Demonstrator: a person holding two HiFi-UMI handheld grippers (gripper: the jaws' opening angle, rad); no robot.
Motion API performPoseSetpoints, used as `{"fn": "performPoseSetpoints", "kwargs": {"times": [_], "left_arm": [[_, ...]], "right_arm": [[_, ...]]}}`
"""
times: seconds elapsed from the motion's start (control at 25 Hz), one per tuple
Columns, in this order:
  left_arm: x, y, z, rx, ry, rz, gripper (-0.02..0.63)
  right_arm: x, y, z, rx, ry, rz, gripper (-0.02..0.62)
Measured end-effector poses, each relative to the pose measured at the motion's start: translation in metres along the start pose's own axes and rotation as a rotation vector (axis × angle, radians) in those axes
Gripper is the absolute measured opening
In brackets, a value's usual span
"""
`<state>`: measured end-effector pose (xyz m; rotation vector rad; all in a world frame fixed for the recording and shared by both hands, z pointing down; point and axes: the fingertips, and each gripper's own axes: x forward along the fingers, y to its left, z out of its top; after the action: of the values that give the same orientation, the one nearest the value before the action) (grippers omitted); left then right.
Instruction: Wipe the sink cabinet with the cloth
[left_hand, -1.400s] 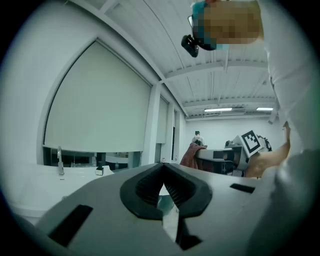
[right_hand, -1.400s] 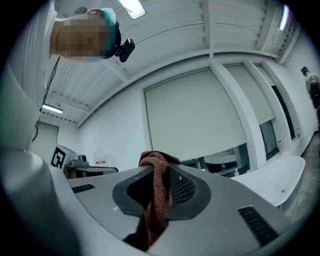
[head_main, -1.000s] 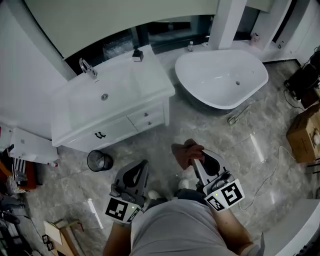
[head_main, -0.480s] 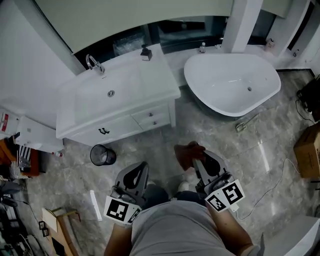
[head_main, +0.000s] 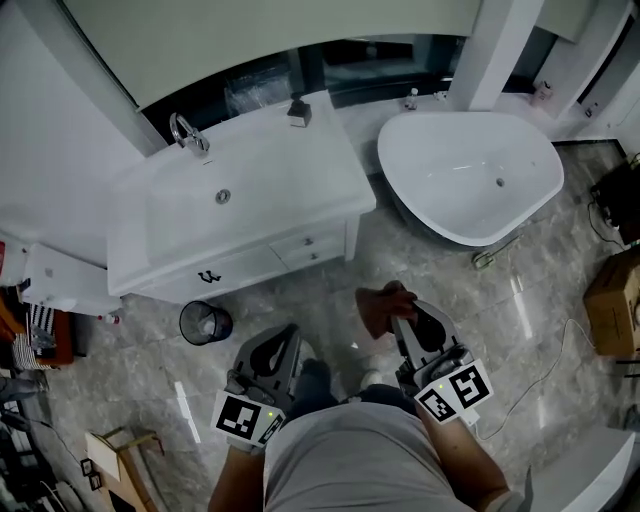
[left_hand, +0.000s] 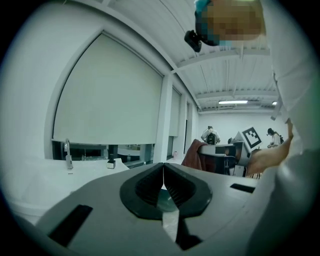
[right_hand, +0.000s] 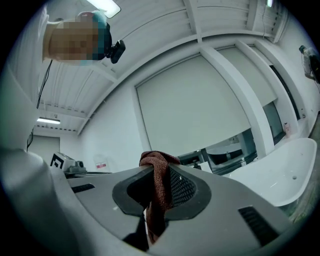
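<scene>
The person stands on the marble floor in front of the white sink cabinet, a little apart from it, with a small black waste bin near its base. The right gripper is clamped on the reddish-brown cloth, which hangs between its jaws above the floor, well apart from the cabinet. The left gripper has its jaws pressed together with nothing in them.

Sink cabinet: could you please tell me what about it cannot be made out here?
- Head view: the sink cabinet front shows only as a narrow, foreshortened strip.
- Left gripper view: the left gripper body hides everything below the countertop.
- Any dirt or smears: too small to tell.
</scene>
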<state>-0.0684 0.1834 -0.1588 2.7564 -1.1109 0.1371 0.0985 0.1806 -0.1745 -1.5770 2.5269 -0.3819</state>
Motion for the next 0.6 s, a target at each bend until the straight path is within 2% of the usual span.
{"fn": "performPoseSetpoints", "kwargs": {"times": [0.4, 0.6], "left_arm": [[0.008, 0.105, -0.007, -0.045, 0.013, -0.104, 0.011], [0.01, 0.137, -0.018, -0.066, 0.046, -0.162, 0.011]], "right_arm": [[0.09, 0.021, -0.011, -0.021, 0.015, -0.123, 0.058], [0.122, 0.034, -0.023, -0.034, 0.034, -0.145, 0.058]]}}
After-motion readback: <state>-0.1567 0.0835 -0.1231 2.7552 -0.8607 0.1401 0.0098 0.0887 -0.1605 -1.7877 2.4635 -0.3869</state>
